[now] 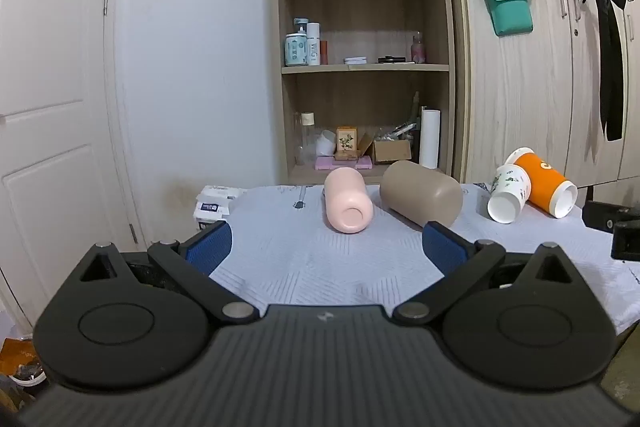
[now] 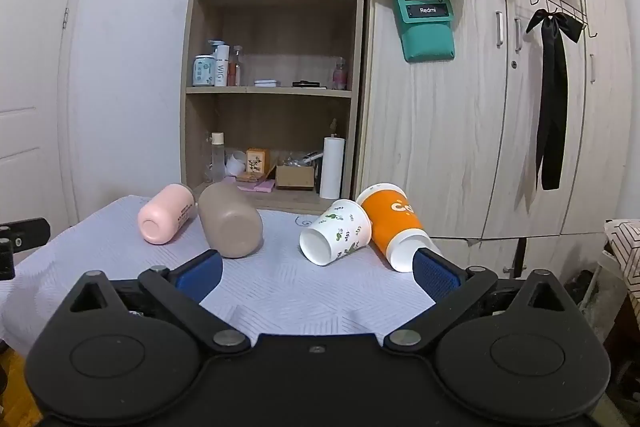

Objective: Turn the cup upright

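Note:
Several cups lie on their sides on the cloth-covered table (image 1: 304, 259): a pink cup (image 1: 347, 201), a taupe cup (image 1: 422, 198), a white paper cup with green print (image 1: 508, 193) and an orange paper cup (image 1: 544, 185). My left gripper (image 1: 326, 243) is open and empty, just short of the pink and taupe cups. In the right wrist view the pink cup (image 2: 166, 219), taupe cup (image 2: 230, 221), white cup (image 2: 334, 237) and orange cup (image 2: 394, 227) lie ahead. My right gripper (image 2: 318, 275) is open and empty, near the white and orange cups.
A wooden shelf unit (image 1: 364, 67) with bottles and boxes stands behind the table, next to a wardrobe (image 2: 480, 127). A white door (image 1: 52, 107) is at the left. Tissue packs (image 1: 212, 205) lie at the table's far left corner. The other gripper's black body (image 1: 616, 227) shows at the right edge.

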A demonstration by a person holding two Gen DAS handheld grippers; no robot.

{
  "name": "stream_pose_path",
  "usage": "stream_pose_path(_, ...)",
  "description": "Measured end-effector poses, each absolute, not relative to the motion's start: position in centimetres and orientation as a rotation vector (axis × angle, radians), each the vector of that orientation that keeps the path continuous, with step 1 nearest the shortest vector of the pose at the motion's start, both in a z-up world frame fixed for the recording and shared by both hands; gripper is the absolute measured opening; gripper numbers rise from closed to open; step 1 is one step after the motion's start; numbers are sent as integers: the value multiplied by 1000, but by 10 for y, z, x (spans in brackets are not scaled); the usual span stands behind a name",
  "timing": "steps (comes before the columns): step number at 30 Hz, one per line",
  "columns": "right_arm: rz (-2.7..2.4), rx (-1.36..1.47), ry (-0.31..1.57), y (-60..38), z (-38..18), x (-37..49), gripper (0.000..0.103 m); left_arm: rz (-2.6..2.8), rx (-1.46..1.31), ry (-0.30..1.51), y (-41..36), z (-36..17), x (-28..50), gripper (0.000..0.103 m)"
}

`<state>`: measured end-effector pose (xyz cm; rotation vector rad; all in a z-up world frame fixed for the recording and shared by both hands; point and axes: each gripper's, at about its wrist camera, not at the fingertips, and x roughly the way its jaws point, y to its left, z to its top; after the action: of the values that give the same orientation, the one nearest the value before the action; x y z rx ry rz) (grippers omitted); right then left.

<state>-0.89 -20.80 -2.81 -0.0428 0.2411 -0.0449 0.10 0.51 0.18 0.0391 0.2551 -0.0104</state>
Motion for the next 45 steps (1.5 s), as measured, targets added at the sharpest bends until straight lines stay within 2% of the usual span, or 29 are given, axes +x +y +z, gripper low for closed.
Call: stream_pose_path(45, -73, -38, 278, -206, -26, -6, 103, -26, 33, 350, 11, -5, 2, 103)
